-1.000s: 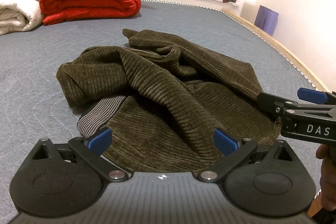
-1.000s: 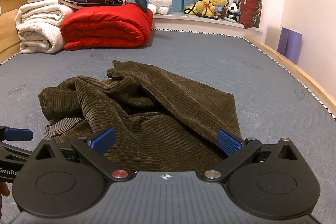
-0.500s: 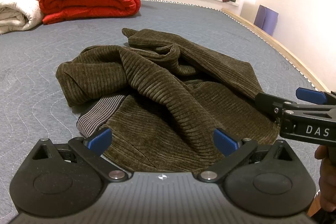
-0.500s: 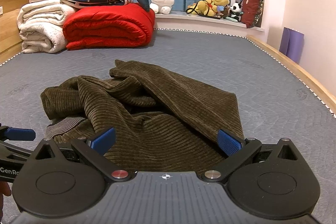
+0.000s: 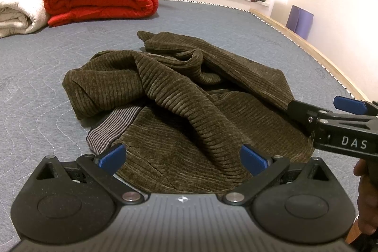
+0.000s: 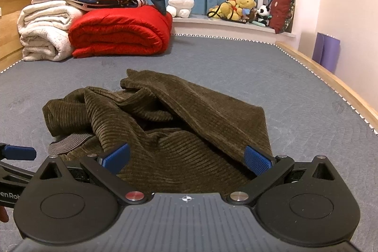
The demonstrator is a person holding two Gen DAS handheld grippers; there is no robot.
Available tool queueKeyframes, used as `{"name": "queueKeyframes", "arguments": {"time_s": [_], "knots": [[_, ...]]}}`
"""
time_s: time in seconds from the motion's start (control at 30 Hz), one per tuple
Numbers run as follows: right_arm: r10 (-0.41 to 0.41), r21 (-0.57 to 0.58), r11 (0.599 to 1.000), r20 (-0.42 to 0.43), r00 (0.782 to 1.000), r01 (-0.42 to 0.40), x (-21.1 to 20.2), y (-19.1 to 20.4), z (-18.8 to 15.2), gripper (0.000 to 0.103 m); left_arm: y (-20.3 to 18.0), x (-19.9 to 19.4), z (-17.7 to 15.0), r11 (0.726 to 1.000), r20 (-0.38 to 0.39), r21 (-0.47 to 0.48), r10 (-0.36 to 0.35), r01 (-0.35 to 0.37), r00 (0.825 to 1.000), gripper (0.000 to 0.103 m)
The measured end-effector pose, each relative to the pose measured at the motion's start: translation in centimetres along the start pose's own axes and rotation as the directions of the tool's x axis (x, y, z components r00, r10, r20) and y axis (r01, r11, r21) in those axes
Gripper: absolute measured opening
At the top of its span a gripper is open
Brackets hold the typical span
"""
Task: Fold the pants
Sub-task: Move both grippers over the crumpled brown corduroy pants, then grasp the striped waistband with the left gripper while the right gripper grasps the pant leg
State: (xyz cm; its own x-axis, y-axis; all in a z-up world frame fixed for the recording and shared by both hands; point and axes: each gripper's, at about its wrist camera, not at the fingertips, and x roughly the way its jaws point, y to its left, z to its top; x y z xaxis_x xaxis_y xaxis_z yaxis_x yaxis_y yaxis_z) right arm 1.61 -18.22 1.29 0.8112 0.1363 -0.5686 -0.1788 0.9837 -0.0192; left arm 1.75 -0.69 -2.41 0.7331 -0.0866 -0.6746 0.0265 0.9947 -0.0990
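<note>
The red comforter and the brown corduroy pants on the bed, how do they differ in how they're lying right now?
The red comforter is rolled into a neat, thick bundle; the brown corduroy pants lie crumpled in a loose, low heap. The comforter sits at the far end beside the white blanket, with folded bedding partly on top; the pants lie close to both open grippers, with nothing on them. The comforter looks smooth and puffy, the pants ribbed. Both rest on the grey mattress.
</note>
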Motion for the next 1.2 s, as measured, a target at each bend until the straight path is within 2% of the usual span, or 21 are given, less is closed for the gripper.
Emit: {"name": "queueKeyframes", "arguments": {"time_s": [0.1, 0.13, 0.17, 0.2, 0.23, 0.27, 0.33, 0.37, 0.47, 0.57, 0.6, 0.63, 0.67, 0.7, 0.73, 0.8, 0.83, 0.9, 0.97, 1.07, 1.2], "knots": [[-0.009, 0.005, 1.000, 0.009, 1.000, 0.009, 0.1, -0.3, 0.0, 0.098, 0.1, -0.1, 0.2, 1.000, 0.011, 0.009, -0.002, 0.002, 1.000, 0.103], [-0.008, 0.009, 1.000, 0.014, 1.000, 0.008, 0.1, -0.5, 0.1, 0.091, 0.2, -0.1, 0.4, 1.000, 0.012, 0.011, -0.004, 0.004, 1.000, 0.103], [-0.006, 0.013, 1.000, 0.021, 1.000, 0.006, 0.1, -0.7, 0.2, 0.079, 0.3, -0.2, 0.7, 1.000, 0.010, 0.014, -0.011, 0.010, 1.000, 0.100], [0.002, 0.021, 1.000, 0.033, 0.999, -0.003, 0.0, -0.9, 0.4, 0.071, 0.5, -0.3, 1.1, 0.999, 0.005, 0.022, -0.023, 0.023, 1.000, 0.095], [0.020, 0.032, 0.999, 0.052, 0.998, -0.021, -0.3, -1.2, 0.7, 0.056, 0.9, -0.6, 1.8, 0.999, -0.006, 0.027, -0.036, 0.036, 0.999, 0.079], [0.034, 0.041, 0.998, 0.074, 0.997, -0.037, -0.5, -1.5, 1.1, 0.044, 1.6, -1.0, 2.8, 0.998, -0.018, 0.026, -0.063, 0.064, 0.998, 0.052], [0.038, 0.072, 0.996, 0.089, 0.995, -0.045, -1.1, -2.6, 2.5, 0.035, 3.3, -2.1, 4.8, 0.993, -0.003, 0.025, -0.116, 0.116, 0.993, 0.017], [0.032, 0.110, 0.993, 0.095, 0.995, -0.043, -1.7, -3.5, 3.7, 0.033, 4.3, -2.7, 5.9, 0.992, 0.019, 0.038, -0.119, 0.118, 0.993, 0.016], [0.045, 0.158, 0.985, 0.192, 0.980, -0.076, -4.3, -5.9, 7.2, 0.034, 7.6, -3.0, 8.0, 0.994, 0.051, 0.035, -0.104, 0.102, 0.993, 0.016], [0.066, 0.091, 0.992, 0.258, 0.964, -0.092, -4.9, -6.8, 9.4, 0.034, 11.2, -1.0, 8.0, 0.984, 0.029, -0.084, -0.154, 0.156, 0.988, 0.016], [0.079, 0.062, 0.993, 0.256, 0.964, -0.098, -4.5, -6.9, 9.5, 0.035, 12.2, 0.1, 7.1, 0.977, 0.034, -0.131, -0.165, 0.168, 0.986, 0.016], [0.088, 0.038, 0.994, 0.249, 0.964, -0.101, -3.7, -7.0, 9.3, 0.036, 12.9, 1.4, 6.2, 0.974, 0.002, -0.158, -0.163, 0.162, 0.987, 0.016], [0.084, 0.024, 0.995, 0.244, 0.966, -0.092, -2.8, -7.2, 8.5, 0.039, 13.2, 2.6, 5.7, 0.974, -0.062, -0.184, -0.143, 0.129, 0.988, 0.016], [0.062, 0.019, 0.997, 0.230, 0.971, -0.068, -1.6, -7.3, 7.4, 0.039, 13.6, 3.6, 5.5, 0.969, -0.102, -0.219, -0.138, 0.113, 0.985, 0.016], [0.034, 0.011, 0.999, 0.195, 0.980, -0.037, -0.4, -7.4, 6.4, 0.039, 13.8, 4.1, 5.4, 0.963, -0.101, -0.235, -0.160, 0.133, 0.982, 0.017], [-0.009, -0.009, 1.000, 0.034, 0.999, 0.009, 2.7, -7.2, 4.9, 0.039, 13.4, 5.5, 5.4, 0.976, -0.133, -0.186, -0.144, 0.118, 0.981, 0.025], [0.017, 0.008, 1.000, -0.006, 1.000, -0.017, 3.4, -7.4, 4.5, 0.039, 13.3, 6.1, 5.4, 0.981, -0.143, -0.168, -0.118, 0.094, 0.983, 0.029], [0.050, 0.020, 0.999, -0.049, 0.998, -0.049, 4.8, -7.7, 4.1, 0.039, 13.5, 7.2, 5.7, 0.985, -0.147, -0.157, -0.090, 0.066, 0.985, 0.032], [0.013, -0.006, 1.000, -0.073, 0.997, -0.013, 5.9, -7.6, 3.7, 0.044, 13.9, 8.6, 5.8, 0.983, -0.167, -0.163, -0.106, 0.078, 0.980, 0.054], [0.016, -0.017, 1.000, -0.093, 0.996, -0.018, 6.8, -7.8, 3.5, 0.054, 14.0, 10.7, 5.5, 0.978, -0.210, -0.186, -0.138, 0.099, 0.968, 0.074], [-0.005, -0.058, 0.998, -0.135, 0.991, -0.003, 8.9, -7.2, 2.9, 0.068, 13.2, 12.7, 5.4, 0.984, -0.234, -0.149, -0.134, 0.101, 0.963, 0.084]]}}
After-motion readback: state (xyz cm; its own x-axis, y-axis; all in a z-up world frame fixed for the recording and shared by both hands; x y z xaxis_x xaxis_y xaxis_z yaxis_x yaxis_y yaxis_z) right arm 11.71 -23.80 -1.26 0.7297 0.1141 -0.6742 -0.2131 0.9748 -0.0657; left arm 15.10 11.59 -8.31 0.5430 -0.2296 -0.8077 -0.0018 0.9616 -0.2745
